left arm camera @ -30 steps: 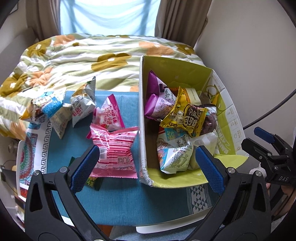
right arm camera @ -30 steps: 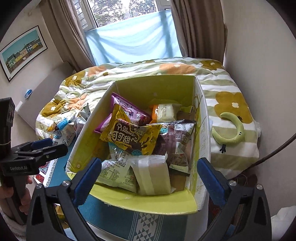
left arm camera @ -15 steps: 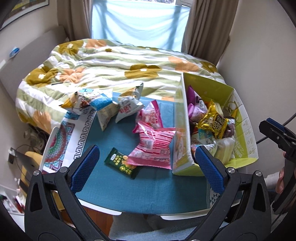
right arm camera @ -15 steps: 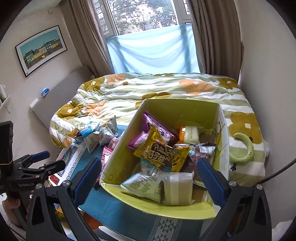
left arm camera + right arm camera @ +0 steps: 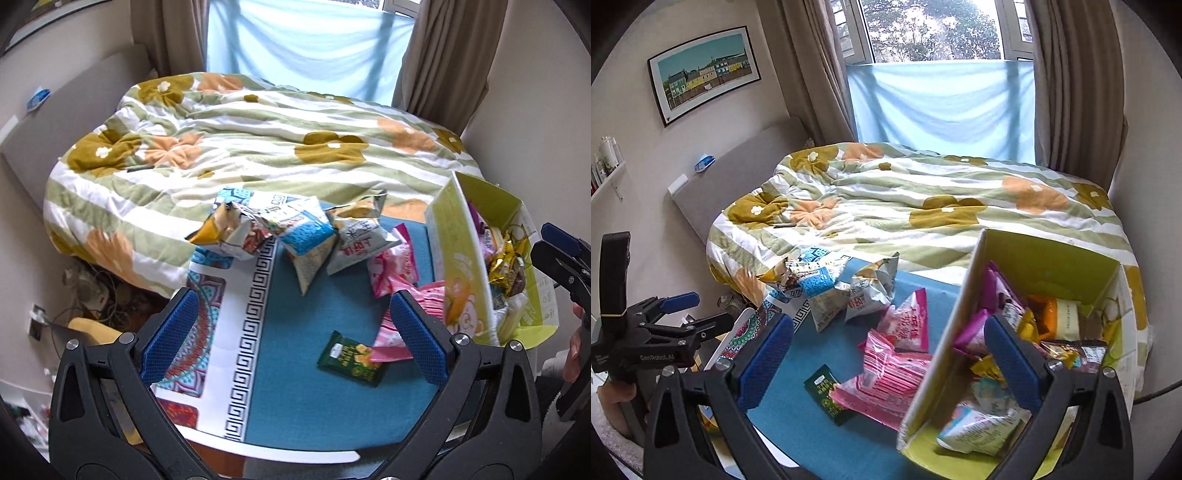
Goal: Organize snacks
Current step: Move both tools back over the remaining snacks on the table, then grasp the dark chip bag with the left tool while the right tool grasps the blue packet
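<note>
Both grippers, left (image 5: pixel 293 332) and right (image 5: pixel 888 360), hang spread wide and empty above the table (image 5: pixel 317 417). Loose snacks (image 5: pixel 306 236) lie on the blue cloth (image 5: pixel 295 354) near the bed (image 5: pixel 258 140); a green packet (image 5: pixel 351 359) sits nearest. More fill the box (image 5: pixel 945 332) at right.

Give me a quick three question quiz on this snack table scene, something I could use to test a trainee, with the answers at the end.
1. True or false: the left gripper is holding a packet.
2. Which packet lies nearest the table's front edge: A the green packet, B the blue packet, C the gold packet?
3. Fill in: the gold packet sits inside the ____.

Key
1. False. Both the left gripper and the right gripper are open and empty.
2. A.
3. Box, the yellow-green one at the right of the table.
</note>
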A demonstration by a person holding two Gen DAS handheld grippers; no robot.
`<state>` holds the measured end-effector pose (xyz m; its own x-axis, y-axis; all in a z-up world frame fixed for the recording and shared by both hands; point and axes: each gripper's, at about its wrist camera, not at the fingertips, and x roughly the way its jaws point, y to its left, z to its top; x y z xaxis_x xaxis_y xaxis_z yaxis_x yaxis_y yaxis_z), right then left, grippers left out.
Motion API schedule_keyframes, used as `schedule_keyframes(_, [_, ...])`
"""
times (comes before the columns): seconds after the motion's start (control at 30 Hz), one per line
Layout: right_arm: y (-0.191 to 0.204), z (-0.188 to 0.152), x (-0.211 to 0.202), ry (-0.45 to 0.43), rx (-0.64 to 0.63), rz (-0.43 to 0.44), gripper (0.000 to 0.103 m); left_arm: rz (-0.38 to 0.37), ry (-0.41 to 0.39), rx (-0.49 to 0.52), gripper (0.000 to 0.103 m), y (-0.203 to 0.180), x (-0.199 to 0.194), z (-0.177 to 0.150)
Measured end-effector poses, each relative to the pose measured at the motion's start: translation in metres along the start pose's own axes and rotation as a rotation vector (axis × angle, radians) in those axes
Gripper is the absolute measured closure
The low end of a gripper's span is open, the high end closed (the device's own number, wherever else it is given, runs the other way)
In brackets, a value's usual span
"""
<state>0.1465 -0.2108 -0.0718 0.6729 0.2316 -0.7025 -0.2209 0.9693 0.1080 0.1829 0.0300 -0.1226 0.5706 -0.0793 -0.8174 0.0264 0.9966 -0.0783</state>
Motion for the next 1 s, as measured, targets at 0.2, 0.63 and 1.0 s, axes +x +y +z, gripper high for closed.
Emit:
schedule_keyframes(0.2, [0.051,0.023,0.066,0.046,-0.060,-0.011,0.000,-0.042,0.072,0.053,0.001,0.064,0.050,0.036])
schedule_keyframes(0.63, [0.107,0.023,0.193,0.190,-0.236,-0.022,0.000,-0.191,0.251,0.308,0.001,0.109,0.170,0.089])
schedule_keyframes(1.0, [0.118,0.016,0.253,0.292,-0.323,-0.009,0.002,-0.281,0.340,0.854,0.001,0.072,0.214,0.090])
